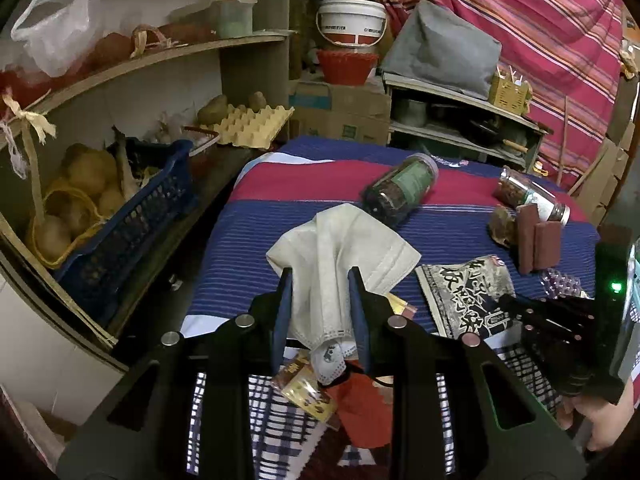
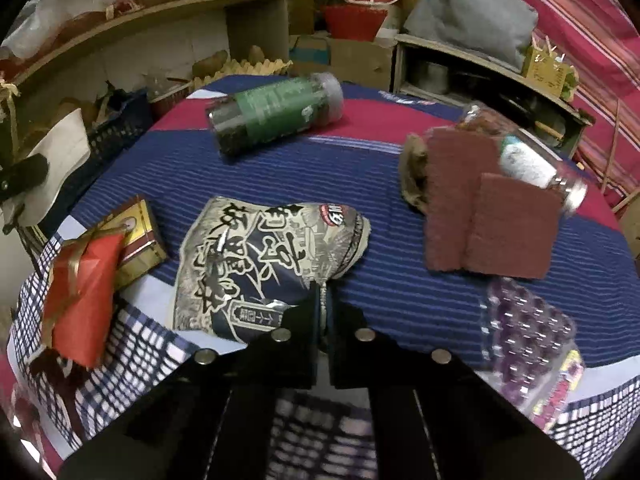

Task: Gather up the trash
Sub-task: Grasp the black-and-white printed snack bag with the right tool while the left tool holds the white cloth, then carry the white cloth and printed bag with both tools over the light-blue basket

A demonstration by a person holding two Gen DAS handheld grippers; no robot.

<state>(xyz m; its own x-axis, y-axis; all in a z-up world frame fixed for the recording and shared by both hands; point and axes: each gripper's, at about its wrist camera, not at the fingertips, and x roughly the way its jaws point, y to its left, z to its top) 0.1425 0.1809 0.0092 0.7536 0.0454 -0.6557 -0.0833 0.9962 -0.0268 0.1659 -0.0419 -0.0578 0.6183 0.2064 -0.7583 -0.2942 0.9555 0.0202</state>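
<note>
Black hand-held gripper (image 1: 320, 276), blue pads, silver rivets

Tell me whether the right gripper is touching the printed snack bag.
Touching. The right wrist view shows the right gripper with its jaws shut on the near edge of the printed snack bag, pinching the foil between them.

On the tabletop (image 2: 280, 168): two jars, one green-labelled (image 2: 276, 112), one white-labelled (image 2: 524, 156); two maroon scouring pads (image 2: 456, 200); one printed snack bag (image 2: 260, 256); one white face mask (image 1: 340, 264); one red packet (image 2: 84, 292); one yellow box (image 2: 140, 236); one purple blister tray (image 2: 528, 336).
</note>
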